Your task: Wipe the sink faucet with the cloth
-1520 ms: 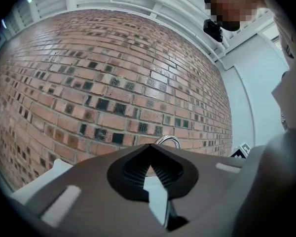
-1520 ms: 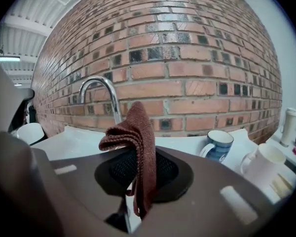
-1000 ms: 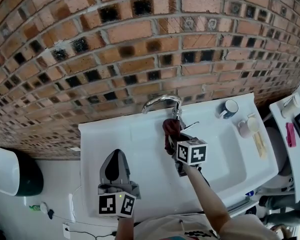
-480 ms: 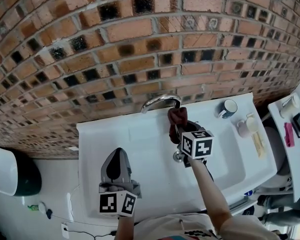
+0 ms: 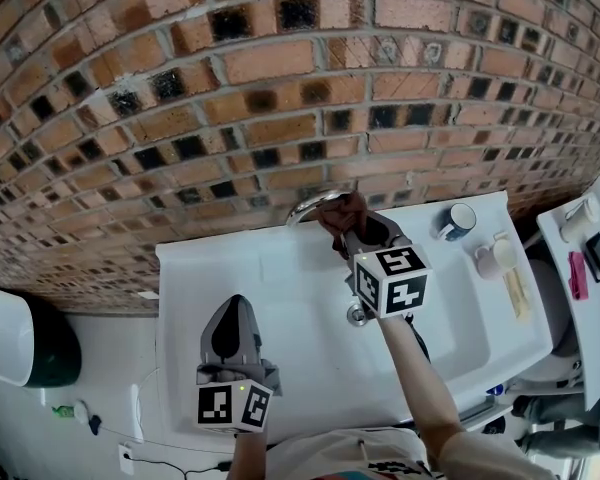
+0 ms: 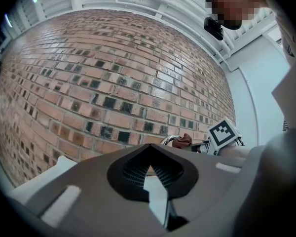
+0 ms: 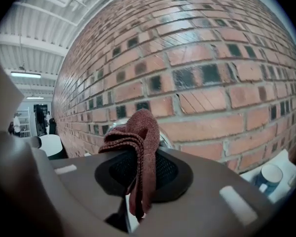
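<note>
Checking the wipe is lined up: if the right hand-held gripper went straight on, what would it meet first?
Most likely the faucet: the cloth clamped in the right hand-held gripper sits right at its chrome arch. The brick wall lies behind; depth is unclear.

Washroom-type setup: white sink (image 5: 270,278) mounted against brick wall (image 5: 280,78), chrome faucet (image 5: 308,204), mug (image 5: 459,218) on rim. Ribbed ceiling (image 7: 44,19) with strip lights (image 7: 20,75) seen overhead, like an industrial hall.
</note>
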Tool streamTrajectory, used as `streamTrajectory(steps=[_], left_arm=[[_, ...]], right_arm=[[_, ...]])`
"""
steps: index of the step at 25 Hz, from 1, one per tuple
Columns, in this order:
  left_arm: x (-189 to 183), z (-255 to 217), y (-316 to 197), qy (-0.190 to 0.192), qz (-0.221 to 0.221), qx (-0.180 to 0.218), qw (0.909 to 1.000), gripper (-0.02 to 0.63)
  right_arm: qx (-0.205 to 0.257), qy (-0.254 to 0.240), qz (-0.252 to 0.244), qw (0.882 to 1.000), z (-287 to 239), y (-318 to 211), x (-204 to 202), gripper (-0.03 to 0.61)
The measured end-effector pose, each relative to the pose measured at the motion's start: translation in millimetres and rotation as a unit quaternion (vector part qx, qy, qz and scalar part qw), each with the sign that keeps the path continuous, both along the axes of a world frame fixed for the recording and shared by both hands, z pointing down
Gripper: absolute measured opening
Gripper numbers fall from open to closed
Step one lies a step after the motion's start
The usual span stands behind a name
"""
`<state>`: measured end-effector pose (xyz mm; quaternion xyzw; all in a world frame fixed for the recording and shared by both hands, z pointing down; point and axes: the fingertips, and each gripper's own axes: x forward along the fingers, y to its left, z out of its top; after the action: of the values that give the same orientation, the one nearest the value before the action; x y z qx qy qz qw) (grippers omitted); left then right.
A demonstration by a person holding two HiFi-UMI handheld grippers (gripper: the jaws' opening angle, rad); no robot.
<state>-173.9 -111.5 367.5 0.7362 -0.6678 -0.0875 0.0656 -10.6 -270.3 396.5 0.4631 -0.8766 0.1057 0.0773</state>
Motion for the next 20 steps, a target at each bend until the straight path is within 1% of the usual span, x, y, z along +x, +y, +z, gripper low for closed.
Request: streamTrajectory(steps=[2,5,9,13,16,20], left_arm=[[1,0,1,0.000,0.001,0.001,1.0000,0.003],[0,0,2,0.000,0.000,0.001,1.0000,0.003],[0,-1,3,0.001,-0.002,0.002,1.0000,0.003],[-2,-2,4,0.000,-0.005,0.003,1.0000,0.003],[-4,-2,4,0.000,-0.008,0.003,1.0000,0.003],[-2,-2,5,0.000,-0.005,0.005,1.0000,0.003]], right_arm=[[0.017,0.025,-0.014,0.999,-8,5,-15,0.049],[0.030,0.042,-0.041,0.998,-9,17,-34,0.049],[0.056,0.076,-0.094,0.991,-9,34,-64,0.049],[0.075,0.111,-0.103,0.986,-8,39,-71,0.049],[0.085,0.144,-0.115,0.979,-5,42,-76,0.049],[0.104,0.154,-0.135,0.973,-11,52,-89,0.049]])
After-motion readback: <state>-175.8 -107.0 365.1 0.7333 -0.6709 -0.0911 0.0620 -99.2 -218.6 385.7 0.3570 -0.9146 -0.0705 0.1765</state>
